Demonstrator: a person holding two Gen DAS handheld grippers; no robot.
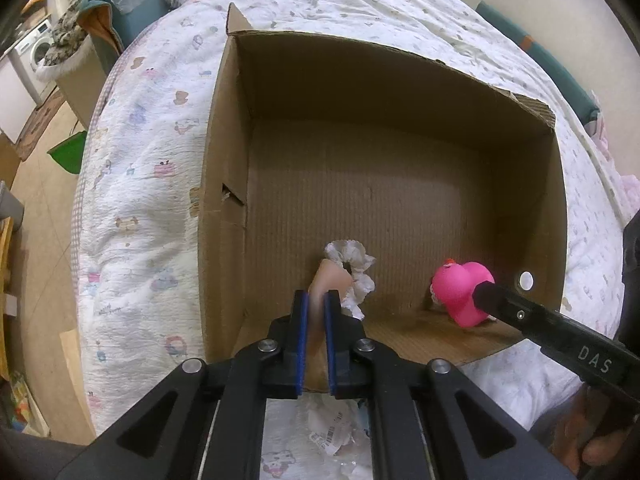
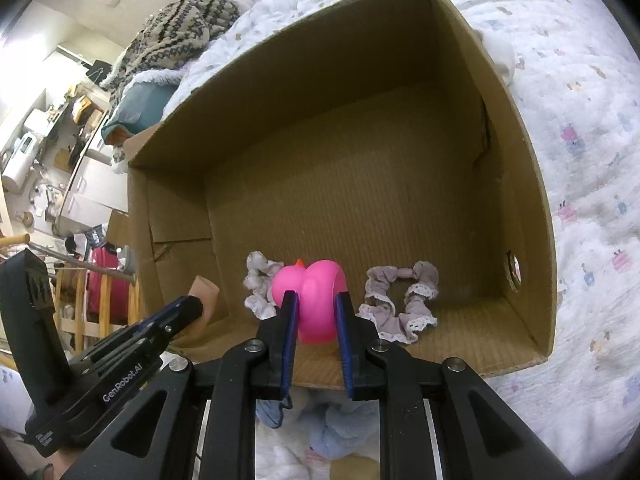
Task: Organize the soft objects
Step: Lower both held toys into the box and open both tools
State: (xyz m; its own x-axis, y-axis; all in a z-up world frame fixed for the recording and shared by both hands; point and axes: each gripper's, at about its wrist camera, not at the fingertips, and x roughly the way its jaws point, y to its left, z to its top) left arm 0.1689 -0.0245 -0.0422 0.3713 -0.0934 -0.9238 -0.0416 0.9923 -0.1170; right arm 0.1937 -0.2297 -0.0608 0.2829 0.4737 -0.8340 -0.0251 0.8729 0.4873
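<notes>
An open cardboard box (image 1: 400,88) lies on a bed, also in the right wrist view (image 2: 516,128). My left gripper (image 1: 316,300) is shut on a beige soft object (image 1: 330,280) at the box's near edge; it also shows in the right wrist view (image 2: 204,296). A white frilly scrunchie (image 1: 352,260) lies just behind it. My right gripper (image 2: 316,304) is shut on a pink rubber duck (image 2: 316,296), held low inside the box; the duck also shows in the left wrist view (image 1: 460,288). A grey-lilac frilly scrunchie (image 2: 404,304) lies on the box floor to the right.
A white printed quilt (image 1: 152,184) covers the bed around the box. A light blue plush item (image 2: 340,428) and a tagged white item (image 1: 332,432) lie below the grippers. A patterned knit blanket (image 2: 176,36) is heaped at the bed's far end. Furniture and floor lie to the left.
</notes>
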